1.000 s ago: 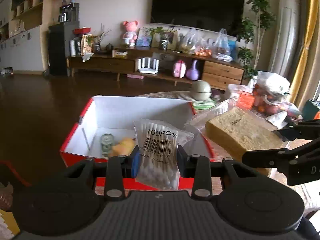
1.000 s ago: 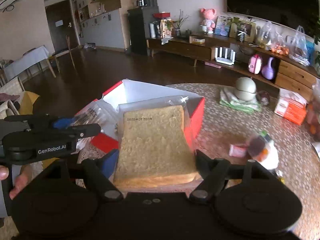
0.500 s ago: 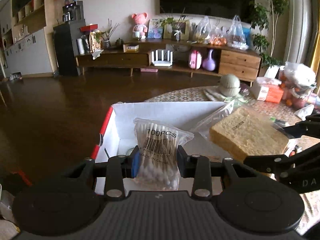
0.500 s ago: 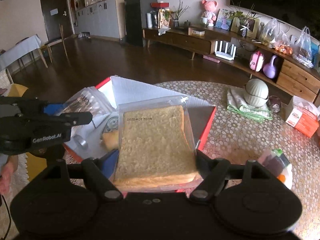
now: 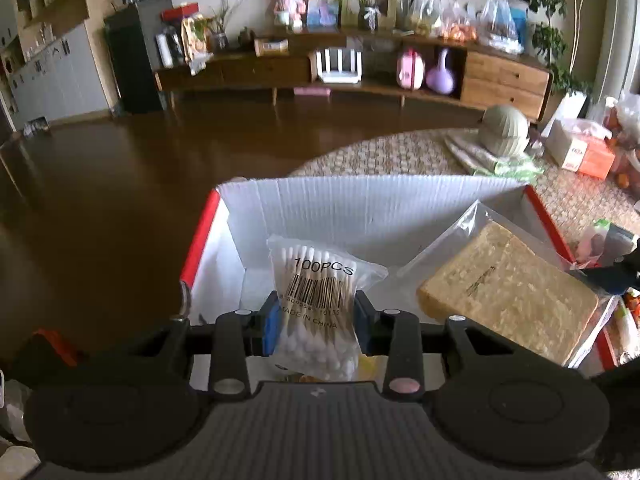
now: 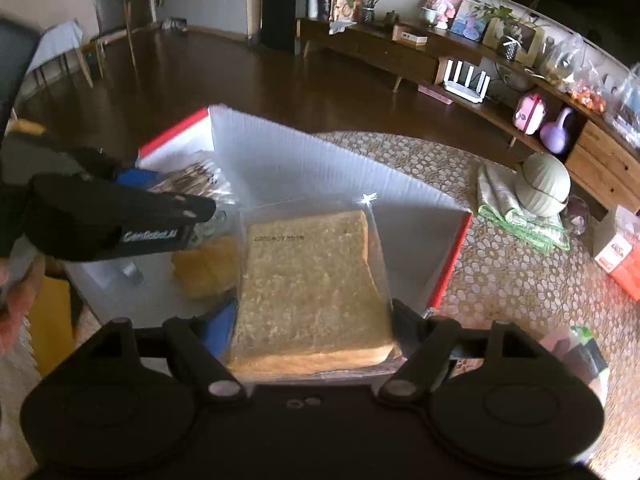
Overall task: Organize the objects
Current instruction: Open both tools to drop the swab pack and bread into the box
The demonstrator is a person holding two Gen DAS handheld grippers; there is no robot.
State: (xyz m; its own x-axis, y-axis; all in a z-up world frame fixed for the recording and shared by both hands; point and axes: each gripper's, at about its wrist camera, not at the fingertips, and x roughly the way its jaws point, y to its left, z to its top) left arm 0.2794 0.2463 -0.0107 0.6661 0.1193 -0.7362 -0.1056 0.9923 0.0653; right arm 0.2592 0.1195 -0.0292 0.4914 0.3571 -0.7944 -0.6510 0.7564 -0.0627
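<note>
My left gripper [image 5: 316, 320] is shut on a clear bag of cotton swabs [image 5: 318, 300] marked 100PCS and holds it over the open red box with white inside walls [image 5: 360, 208]. My right gripper [image 6: 312, 332] is shut on a bagged slice of bread [image 6: 312, 280] and holds it over the same box [image 6: 320, 168], to the right of the swabs. The bread also shows in the left wrist view [image 5: 508, 296]. The left gripper and its swab bag [image 6: 192, 184] show at the left of the right wrist view. A yellowish item [image 6: 204, 268] lies on the box floor.
The box stands at the edge of a round table with a patterned cloth [image 6: 500, 260]. On the table are a green round object on folded cloth [image 6: 542, 186], an orange and white carton [image 5: 580, 148] and a small packet [image 6: 580, 352]. Dark wooden floor lies beyond.
Both grippers have moved forward and down over the box with their loads. The box now fills more of both views, and its floor items lie close under the grippers.
</note>
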